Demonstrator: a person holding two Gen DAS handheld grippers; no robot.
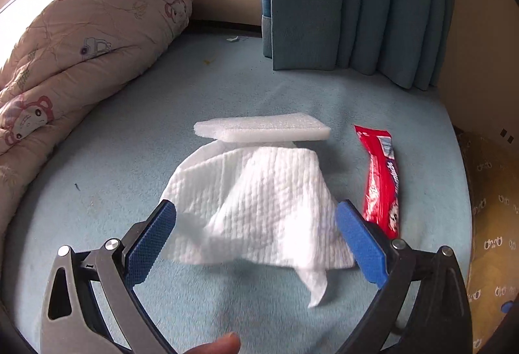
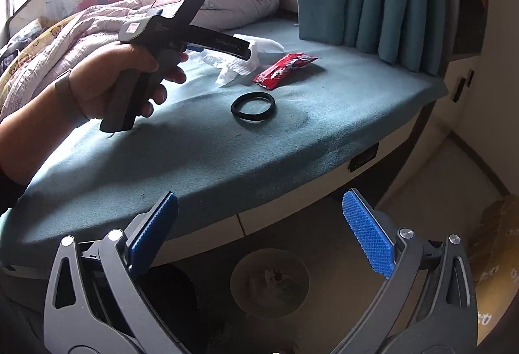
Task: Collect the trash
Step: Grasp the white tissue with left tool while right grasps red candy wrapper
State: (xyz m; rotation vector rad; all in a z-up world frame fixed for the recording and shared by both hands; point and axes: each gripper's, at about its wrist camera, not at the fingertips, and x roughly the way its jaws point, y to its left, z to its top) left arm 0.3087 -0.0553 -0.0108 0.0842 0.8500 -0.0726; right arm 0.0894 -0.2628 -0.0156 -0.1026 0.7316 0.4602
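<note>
- Reaching for the white paper towel [image 1: 256, 208] is the step in hand, as I judge it: your left gripper [image 1: 256, 235] hangs over it with both blue pads spread wide, one on each side of the crumpled sheet, and nothing is gripped yet.
- On the left of the left wrist view a printed quilt [image 1: 81, 39] lies bunched along the blue-covered bed [image 1: 113, 159]; keep it out of the grasp.
- In the middle, the towel lies on the bed, its far edge tucked under a white foam strip [image 1: 262, 128]. I cannot tell whether the pads touch the towel or only hover above it.
- Next you need to lower a little and close on the raised fold, so the foam does not come up with it.
- To the right of the towel lies a red snack wrapper [image 1: 379, 179], just beside your right-hand pad but apart from it.
- From the right wrist view, a black ring [image 2: 253, 107] sits on the bed nearer the edge, well apart from the towel.
- Your right gripper [image 2: 259, 227] is released too, wide apart and empty, held off the bed's edge above a round bin [image 2: 269, 282] on the floor; its contents are too dim to name. That looks the likely drop place.
</note>
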